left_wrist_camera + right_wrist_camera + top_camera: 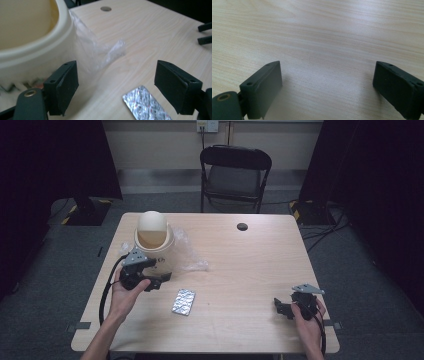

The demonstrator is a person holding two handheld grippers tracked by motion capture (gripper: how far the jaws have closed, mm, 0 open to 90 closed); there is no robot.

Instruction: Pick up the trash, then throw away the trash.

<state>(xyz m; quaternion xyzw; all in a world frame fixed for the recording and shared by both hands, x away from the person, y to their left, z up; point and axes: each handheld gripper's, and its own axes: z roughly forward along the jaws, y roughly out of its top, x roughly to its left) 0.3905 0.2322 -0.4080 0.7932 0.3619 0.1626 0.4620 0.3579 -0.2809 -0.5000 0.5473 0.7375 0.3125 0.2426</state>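
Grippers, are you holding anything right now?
No. The left gripper is open, with the foil pill pack lying on the table near it. The right gripper is open over bare wood.

On the table (240,270), the bin (154,237) stands at ten o'clock, the plastic bag (187,255) beside it, and the blister pack (183,301) at seven o'clock of centre.
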